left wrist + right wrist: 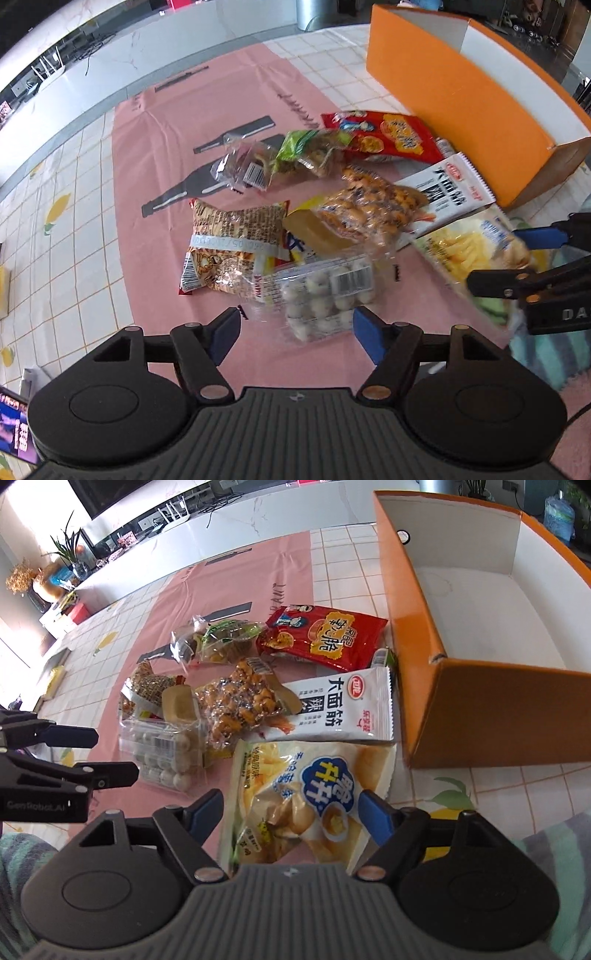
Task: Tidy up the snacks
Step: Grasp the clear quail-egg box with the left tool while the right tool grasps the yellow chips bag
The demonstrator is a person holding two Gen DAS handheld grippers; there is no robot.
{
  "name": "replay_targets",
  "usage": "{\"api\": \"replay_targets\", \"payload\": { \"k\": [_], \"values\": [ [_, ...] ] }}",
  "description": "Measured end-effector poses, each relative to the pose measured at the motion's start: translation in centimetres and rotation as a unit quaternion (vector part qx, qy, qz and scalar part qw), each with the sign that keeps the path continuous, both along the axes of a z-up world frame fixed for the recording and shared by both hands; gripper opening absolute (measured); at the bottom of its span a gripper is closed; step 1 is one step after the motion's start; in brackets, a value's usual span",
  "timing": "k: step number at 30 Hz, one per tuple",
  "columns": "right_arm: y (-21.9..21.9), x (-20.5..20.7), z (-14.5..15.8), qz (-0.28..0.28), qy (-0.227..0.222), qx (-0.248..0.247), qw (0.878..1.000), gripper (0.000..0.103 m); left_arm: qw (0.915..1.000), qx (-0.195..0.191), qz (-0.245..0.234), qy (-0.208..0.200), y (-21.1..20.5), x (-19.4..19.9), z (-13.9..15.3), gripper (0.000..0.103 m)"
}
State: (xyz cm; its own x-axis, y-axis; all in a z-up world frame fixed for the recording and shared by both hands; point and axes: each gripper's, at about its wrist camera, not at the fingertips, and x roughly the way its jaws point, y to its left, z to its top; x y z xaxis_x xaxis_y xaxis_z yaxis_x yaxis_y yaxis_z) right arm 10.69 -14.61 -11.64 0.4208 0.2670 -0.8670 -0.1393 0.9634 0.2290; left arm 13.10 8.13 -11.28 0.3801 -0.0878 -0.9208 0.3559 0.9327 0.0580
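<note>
Looking down your left wrist cam, the left gripper point(295, 325) is spread wide over the clear ball pack point(325, 299), gripping nothing; the chips bag point(476, 254) is smeared. Your right cam shows the right gripper point(291, 812) released, straddling that bag beside the orange box point(417, 602), whose empty inside only shows here.

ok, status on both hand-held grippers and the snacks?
Left hand-held gripper open over egg pack. Right hand-held gripper open around chip bag. Orange box empty, snacks still piled, path clear.
</note>
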Motion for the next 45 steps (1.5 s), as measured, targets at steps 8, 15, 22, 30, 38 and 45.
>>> {"api": "replay_targets", "payload": {
  "k": [8, 15, 22, 30, 38, 45],
  "values": [
    [0.1, 0.8, -0.7, 0.005, -0.005, -0.025, 1.000, 0.071, 0.9985, -0.052, 0.012, 0.015, 1.3, 1.5, -2.1, 0.091],
    [0.5, 0.8, -0.7, 0.014, -0.014, -0.036, 0.999, 0.063, 0.9897, -0.130, 0.045, 0.040, 2.8, 2.8, -3.4, 0.098],
    [0.6, 0.4, -0.4, 0.015, -0.014, -0.029, 0.999, 0.053, 0.9865, -0.145, 0.061, 0.048, 2.7, 2.7, -3.0, 0.086],
    [0.7, 0.1, -0.3, 0.013, -0.011, -0.021, 1.000, 0.051, 0.9874, -0.147, 0.055, 0.018, 1.9, 0.0, 0.0, 0.047],
    [-0.2, 0.0, -0.3, 0.004, -0.008, -0.017, 1.000, 0.051, 0.9772, -0.212, 0.014, -0.007, -0.7, -3.2, 3.5, 0.044],
    [-0.8, 0.0, -0.4, 0.001, -0.013, -0.013, 1.000, 0.051, 0.9815, -0.188, 0.017, -0.032, -3.2, -2.3, 3.5, 0.044]
  ]
}}
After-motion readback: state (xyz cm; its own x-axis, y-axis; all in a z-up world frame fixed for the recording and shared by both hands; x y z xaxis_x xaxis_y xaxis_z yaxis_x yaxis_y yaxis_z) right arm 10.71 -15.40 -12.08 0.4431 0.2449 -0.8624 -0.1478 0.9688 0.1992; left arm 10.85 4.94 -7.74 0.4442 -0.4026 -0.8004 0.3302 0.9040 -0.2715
